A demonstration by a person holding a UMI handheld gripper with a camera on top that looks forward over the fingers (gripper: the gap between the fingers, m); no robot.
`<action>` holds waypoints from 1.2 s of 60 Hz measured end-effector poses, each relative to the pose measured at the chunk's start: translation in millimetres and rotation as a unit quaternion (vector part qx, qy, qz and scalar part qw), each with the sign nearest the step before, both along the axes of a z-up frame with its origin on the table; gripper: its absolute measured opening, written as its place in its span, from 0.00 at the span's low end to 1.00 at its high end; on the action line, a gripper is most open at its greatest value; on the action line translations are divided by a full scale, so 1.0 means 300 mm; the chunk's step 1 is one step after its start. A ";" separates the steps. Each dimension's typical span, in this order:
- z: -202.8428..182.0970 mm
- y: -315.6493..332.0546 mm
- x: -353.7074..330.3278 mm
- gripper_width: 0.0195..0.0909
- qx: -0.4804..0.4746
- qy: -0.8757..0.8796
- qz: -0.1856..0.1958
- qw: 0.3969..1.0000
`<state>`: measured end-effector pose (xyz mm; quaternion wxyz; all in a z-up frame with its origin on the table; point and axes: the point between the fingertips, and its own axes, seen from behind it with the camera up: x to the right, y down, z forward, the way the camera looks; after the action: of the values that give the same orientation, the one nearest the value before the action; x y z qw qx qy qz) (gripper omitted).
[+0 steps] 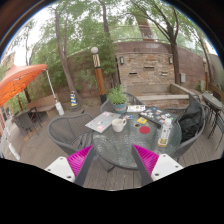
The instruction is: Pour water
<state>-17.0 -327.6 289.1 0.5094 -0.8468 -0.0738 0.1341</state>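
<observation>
Outdoor patio w/ a round glass table (122, 148) as the landmark. The claw (113, 163) hangs over the table's near edge, released: its two fingers stand wide apart w/ nothing between them, magenta pads (79, 160) facing inward. On the table, approx. at its middle, sits a white mug (119, 125) (handle side can't be made out). Just left of the mug lies an open book or papers (100, 122). Behind the mug, at the table's far side, stands a potted green plant (117, 98). Right of the mug, a few small items incl. something red (144, 130), too small to name, and more papers (136, 108) toward the far edge. At the table's near-right edge stands a clear plastic bottle (163, 134) w/ a yellowish label, upright; that's the likely water holder, well ahead of the right finger and not touched. Metal mesh chairs (66, 132) ring the table: one on its left, another on its right w/ a dark bag (190, 124) on it. Farther left of the table, an orange umbrella (20, 80) over other furniture. Beyond the table, a brick wall (150, 65) w/ a lamp post (96, 62) in front, trees (70, 25) overhead. Wooden deck boards (40, 150) underfoot around the table.
</observation>
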 end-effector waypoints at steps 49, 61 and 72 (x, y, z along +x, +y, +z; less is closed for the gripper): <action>-0.458 0.553 0.517 0.86 0.033 -0.065 -0.196 0.978; -0.623 0.855 0.724 0.86 0.083 -0.080 -0.222 0.968; -0.727 1.009 0.812 0.84 0.101 -0.073 -0.248 0.961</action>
<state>226.6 -24.9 71.0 0.6025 -0.7904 0.0885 -0.0665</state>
